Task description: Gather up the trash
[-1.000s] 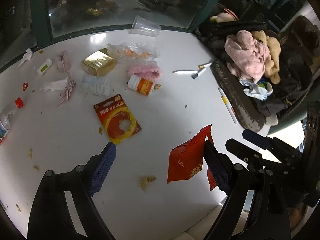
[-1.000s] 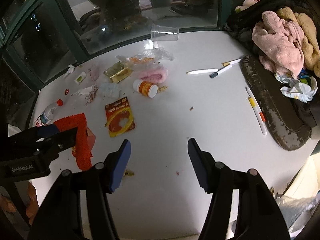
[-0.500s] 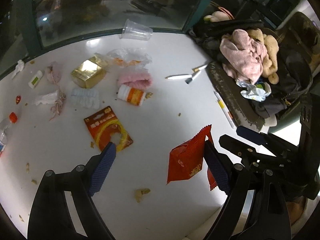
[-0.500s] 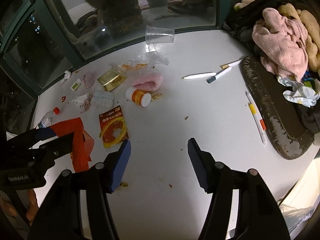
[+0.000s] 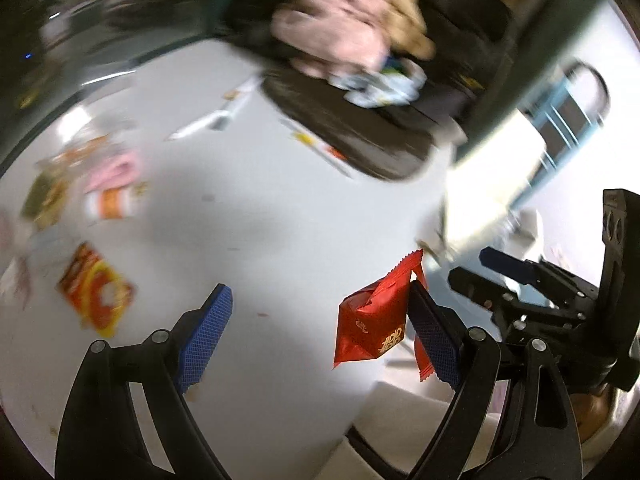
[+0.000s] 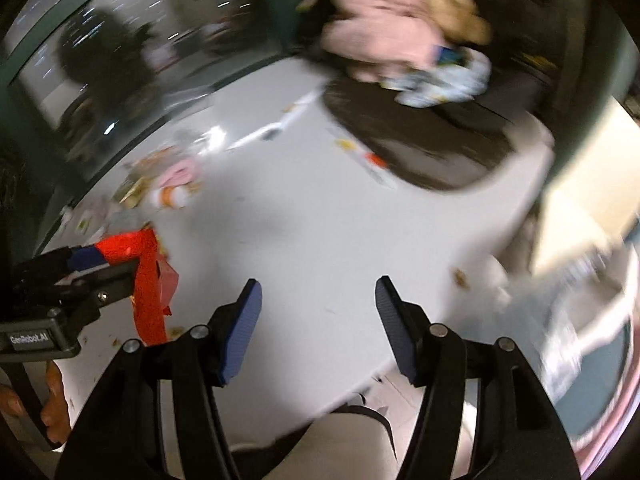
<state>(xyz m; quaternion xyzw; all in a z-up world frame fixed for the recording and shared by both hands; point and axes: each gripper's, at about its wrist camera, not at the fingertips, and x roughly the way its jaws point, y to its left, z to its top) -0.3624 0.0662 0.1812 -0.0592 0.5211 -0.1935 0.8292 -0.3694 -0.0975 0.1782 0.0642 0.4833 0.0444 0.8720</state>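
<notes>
the left gripper has its jaws wide apart, a red snack packet hanging against its right pad above the white counter. the right gripper stands apart, nothing between its jaws.

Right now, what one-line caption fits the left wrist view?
Left gripper, jaws wide open, carries a red snack wrapper clinging to one finger over the littered white table.
</notes>
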